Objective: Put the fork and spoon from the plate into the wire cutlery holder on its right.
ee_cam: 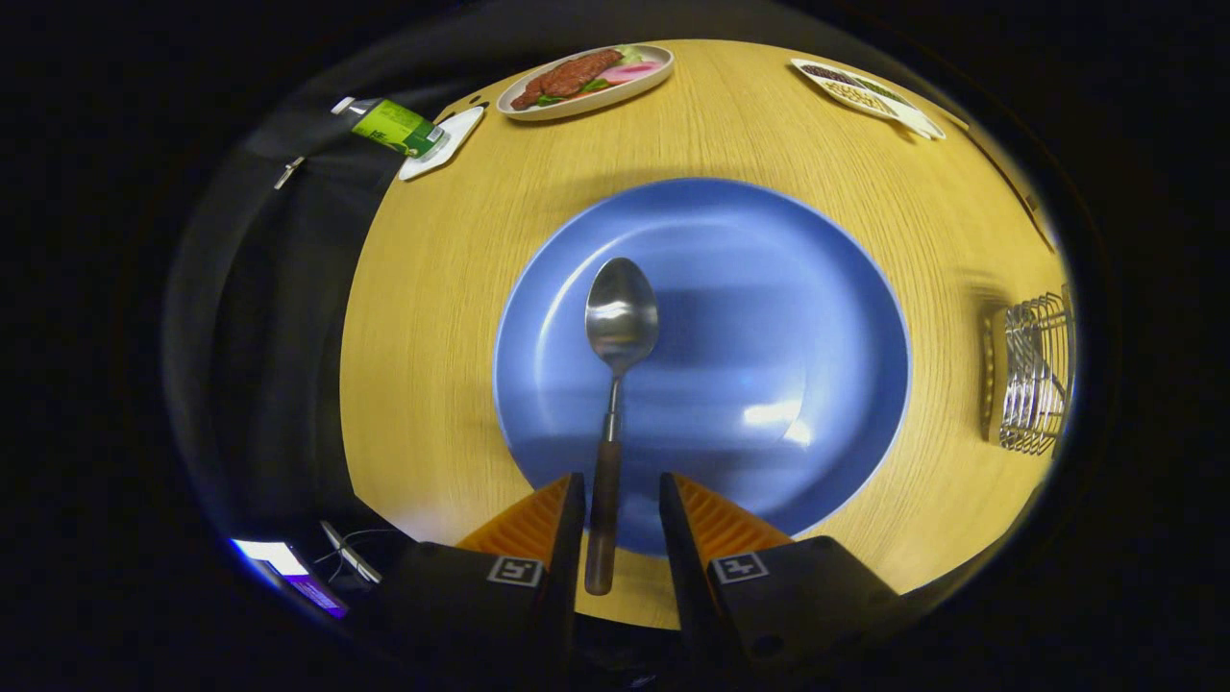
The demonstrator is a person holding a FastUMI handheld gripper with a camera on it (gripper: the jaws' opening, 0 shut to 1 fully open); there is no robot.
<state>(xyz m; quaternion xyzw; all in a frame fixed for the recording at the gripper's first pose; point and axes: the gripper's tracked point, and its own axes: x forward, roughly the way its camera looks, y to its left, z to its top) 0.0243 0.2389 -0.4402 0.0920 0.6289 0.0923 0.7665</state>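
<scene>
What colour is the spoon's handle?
Dark brown, below a silver bowl; the spoon shows best in the gripper view.

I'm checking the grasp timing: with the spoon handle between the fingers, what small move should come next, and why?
Probably close the gripper on the spoon. Its fingers are open and straddle the wooden handle, which lies nearer one finger with a gap on the other side, and the bowl rests on the blue plate. The wire holder waits to the right.

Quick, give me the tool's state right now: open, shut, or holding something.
Tool: open, holding nothing. The spoon lies on the blue plate, its wooden handle between the fingers, close to the left one, with a gap to the right one.
</scene>
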